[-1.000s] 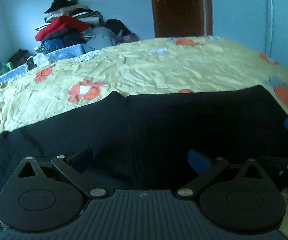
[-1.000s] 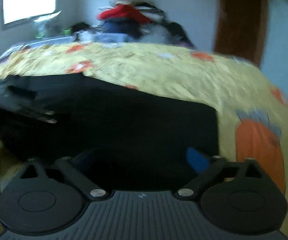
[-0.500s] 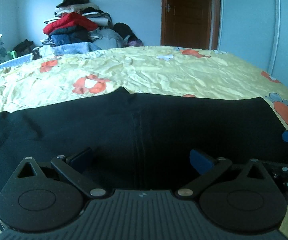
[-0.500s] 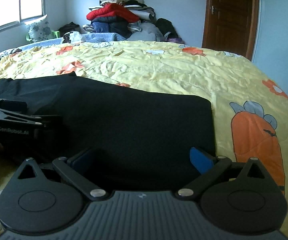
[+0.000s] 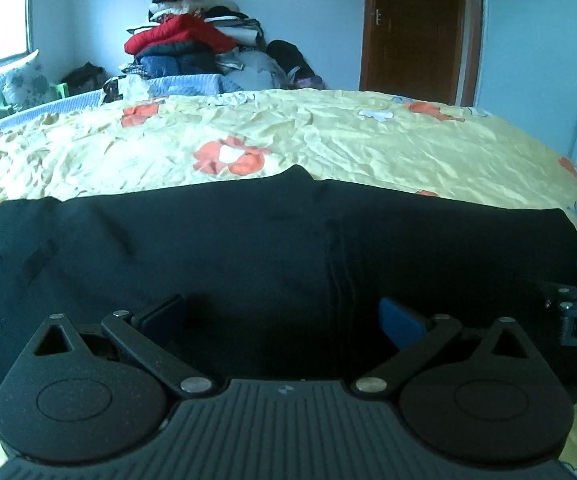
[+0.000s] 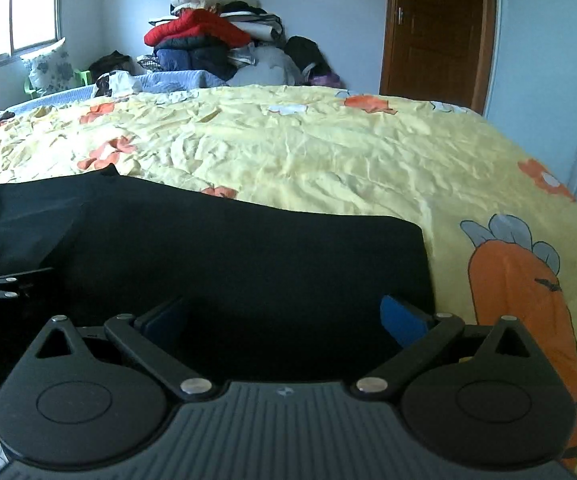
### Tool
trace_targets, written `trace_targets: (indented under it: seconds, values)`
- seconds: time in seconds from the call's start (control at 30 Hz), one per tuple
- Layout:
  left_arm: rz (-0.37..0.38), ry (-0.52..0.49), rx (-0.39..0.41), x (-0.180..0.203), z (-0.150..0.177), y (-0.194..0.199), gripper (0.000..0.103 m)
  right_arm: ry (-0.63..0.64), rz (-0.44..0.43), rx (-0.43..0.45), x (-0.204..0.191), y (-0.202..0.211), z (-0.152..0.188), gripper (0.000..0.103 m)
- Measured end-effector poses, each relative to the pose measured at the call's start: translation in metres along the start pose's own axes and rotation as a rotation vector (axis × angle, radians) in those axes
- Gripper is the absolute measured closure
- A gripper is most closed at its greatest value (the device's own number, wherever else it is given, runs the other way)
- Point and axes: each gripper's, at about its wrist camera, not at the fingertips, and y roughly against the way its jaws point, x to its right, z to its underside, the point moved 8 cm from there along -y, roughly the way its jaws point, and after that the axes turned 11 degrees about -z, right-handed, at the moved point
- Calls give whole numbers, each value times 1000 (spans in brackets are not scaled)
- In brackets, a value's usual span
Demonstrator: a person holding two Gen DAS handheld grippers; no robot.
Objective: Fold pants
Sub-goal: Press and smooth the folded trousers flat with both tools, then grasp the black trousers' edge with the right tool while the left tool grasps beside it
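While black pants (image 5: 248, 256) lie flat on a yellow bed (image 5: 348, 148), two grippers hover.
Left gripper (image 5: 282, 318) and right gripper (image 6: 284, 320) are both spread wide, holding nothing.

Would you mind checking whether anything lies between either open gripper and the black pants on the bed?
Nothing visible does. The left gripper and right gripper both sit directly over the pants, jaws open.

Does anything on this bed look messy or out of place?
Mostly the heap of clothes piled untidily against the far wall. The black pants lie fairly flat on the rumpled yellow bedspread; nothing looks spilled or damaged.
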Motion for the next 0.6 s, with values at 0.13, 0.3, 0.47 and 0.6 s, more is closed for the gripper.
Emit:
trace_targets:
  seconds: [0.13,0.3,0.47,0.6]
  values:
    - [-3,-1,1,1,1,0,0,-2,-1,1,-1,0,0,0]
    - [11,9,1,0,2,2,0,0,0,-1,-2,1,0,0]
    - [17,15,-6,-9,2,15,0,-23,34,-7,-6,12,-1,0]
    - [7,-46,-40,-6,5,12,0,4,3,22,-15,9,-23,0]
